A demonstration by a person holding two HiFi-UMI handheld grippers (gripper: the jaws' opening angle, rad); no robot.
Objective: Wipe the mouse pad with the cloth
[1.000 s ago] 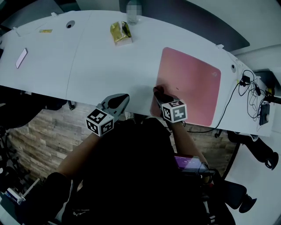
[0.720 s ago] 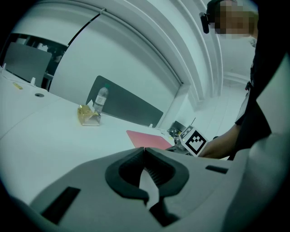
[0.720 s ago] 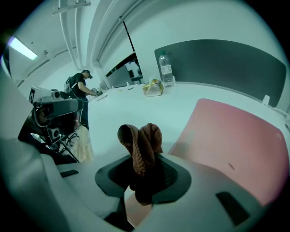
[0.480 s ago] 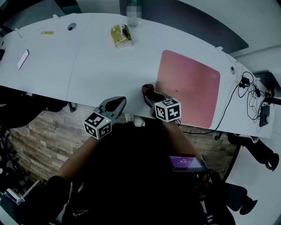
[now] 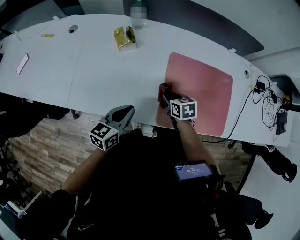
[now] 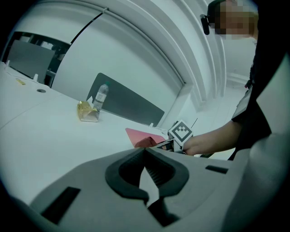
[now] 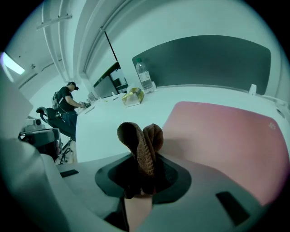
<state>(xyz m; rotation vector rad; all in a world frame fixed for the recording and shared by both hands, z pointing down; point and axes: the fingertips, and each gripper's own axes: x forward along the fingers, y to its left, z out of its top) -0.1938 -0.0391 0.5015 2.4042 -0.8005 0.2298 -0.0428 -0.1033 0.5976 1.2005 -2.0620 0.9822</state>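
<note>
The pink mouse pad [image 5: 201,91] lies on the white table [image 5: 103,70], right of centre. My right gripper [image 5: 164,95] is shut on a dark brown cloth [image 5: 164,88] at the pad's left edge. In the right gripper view the folded cloth [image 7: 141,138] sticks up from between the jaws, with the pad [image 7: 226,131] spreading ahead to the right. My left gripper [image 5: 126,111] hangs over the table's near edge, shut and empty; its tips meet in the left gripper view [image 6: 145,153]. That view also has the pad [image 6: 138,133] and cloth [image 6: 146,142] ahead to the right.
A yellow packet [image 5: 124,36] and a clear bottle [image 5: 137,11] stand at the table's far side. A phone [image 5: 22,63] lies far left. Cables [image 5: 267,101] hang off the right end. A person [image 7: 68,102] sits at another desk in the distance.
The right gripper with the cloth swung left off the pad's near-left part, then came back forward to the pad's left edge. The left gripper has barely moved.
</note>
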